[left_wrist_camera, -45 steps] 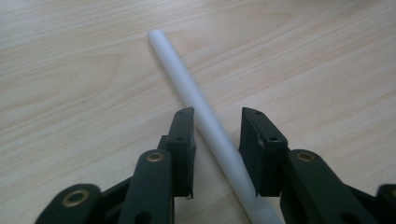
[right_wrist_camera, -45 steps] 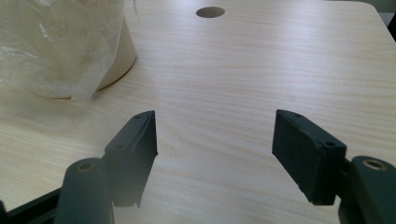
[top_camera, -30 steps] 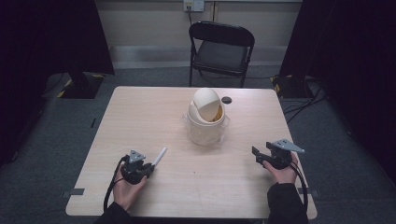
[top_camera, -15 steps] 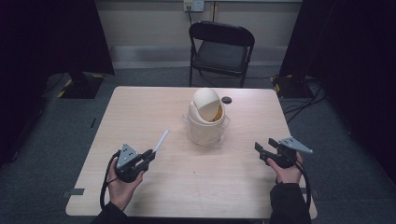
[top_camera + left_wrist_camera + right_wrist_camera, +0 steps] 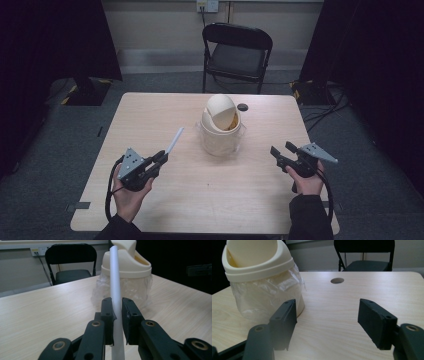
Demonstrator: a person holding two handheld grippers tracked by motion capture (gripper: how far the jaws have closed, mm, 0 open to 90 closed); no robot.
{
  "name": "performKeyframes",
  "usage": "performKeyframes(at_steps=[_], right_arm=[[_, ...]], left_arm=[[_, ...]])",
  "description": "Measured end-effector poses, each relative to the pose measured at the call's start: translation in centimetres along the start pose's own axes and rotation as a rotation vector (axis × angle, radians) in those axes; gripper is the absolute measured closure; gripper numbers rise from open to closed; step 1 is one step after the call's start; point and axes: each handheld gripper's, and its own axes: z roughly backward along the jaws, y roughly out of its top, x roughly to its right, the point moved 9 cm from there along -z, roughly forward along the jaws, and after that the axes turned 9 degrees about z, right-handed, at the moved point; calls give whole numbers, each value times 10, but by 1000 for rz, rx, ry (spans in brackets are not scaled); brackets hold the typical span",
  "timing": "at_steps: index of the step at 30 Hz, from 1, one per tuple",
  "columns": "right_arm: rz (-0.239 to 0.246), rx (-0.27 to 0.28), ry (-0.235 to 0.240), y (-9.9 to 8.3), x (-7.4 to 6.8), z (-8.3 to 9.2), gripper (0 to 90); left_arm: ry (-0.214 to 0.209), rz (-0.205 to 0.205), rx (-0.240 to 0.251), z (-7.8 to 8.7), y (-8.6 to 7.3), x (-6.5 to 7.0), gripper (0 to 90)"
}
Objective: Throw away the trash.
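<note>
Straw white, smooth, matte tube, pinched between black jaws of left gripper, rising up centre of left gripper view; lower end cut off at bottom edge. In high view straw sticks out toward upper right from left gripper, lower left of frame. Bin cream plastic, domed swing lid, crinkled clear liner under rim, mid table, pale wood grain. Right gripper spread wide, nothing between jaws. Black folding chair behind table. Bin inside hard to see.

Cut off and hidden

The bin's top and the white stick's lower end run off frame; the bin's inside is unseen.
</note>
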Motion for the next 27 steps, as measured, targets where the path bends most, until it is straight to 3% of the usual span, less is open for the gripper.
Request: performKeyframes(at_steps=[2,8,11,18,27], right_arm=[[-4,42,11,10,-4,0,311],[10,92,80,30,-20,-1,337],[11,107,101,39,-27,0,347],[7,141,138,57,-41,-1,366],[-10,192,243,86,-77,-6,422]], left_arm=[[-14,-11,12,-5,5,6,805],[-48,-21,26,-15,13,19,804],[-68,-14,31,-20,16,26,804],[-93,-40,33,-33,21,41,805],[-128,-62,44,-52,23,65,805]])
